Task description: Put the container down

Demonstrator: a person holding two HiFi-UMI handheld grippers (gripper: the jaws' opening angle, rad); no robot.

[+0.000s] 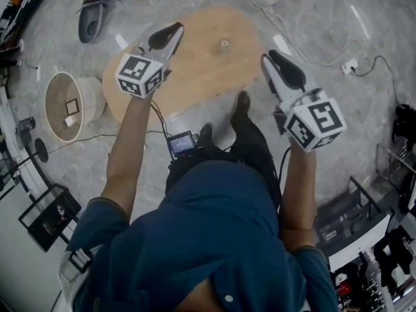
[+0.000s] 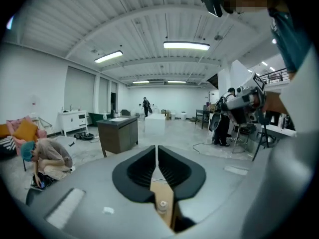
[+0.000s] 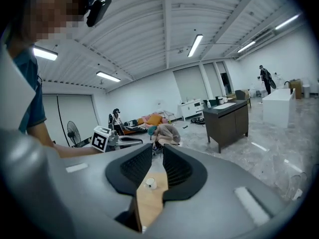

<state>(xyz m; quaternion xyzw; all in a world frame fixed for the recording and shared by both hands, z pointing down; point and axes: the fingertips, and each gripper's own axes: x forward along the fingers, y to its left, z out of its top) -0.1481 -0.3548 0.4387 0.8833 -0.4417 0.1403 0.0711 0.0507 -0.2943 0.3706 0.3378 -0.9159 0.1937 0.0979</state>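
1. The small white round container [image 1: 224,43] stands upright near the middle of the oval light wooden worktop [image 1: 188,77]. Nothing touches it, so it looks already put down.
2. It looks very light and hard, maybe plastic. I think it could tip or slide with a small bump. The best place to hold it would be its two round sides, low down, with a soft squeeze.
3. The left gripper [image 1: 174,30] is at 9 o'clock from the container. Its jaws are pressed together and hold nothing.
4. The right gripper [image 1: 273,58] is at 4 o'clock from the container. Its jaws have a thin gap and hold nothing.
5. Only the head view shows the whole worktop and a round white basket [image 1: 94,99] on the floor at 9 o'clock.
6. Only the gripper views show the jaws up close and the container low between them. They also show a dark cabinet [image 2: 118,133] far off in the room.
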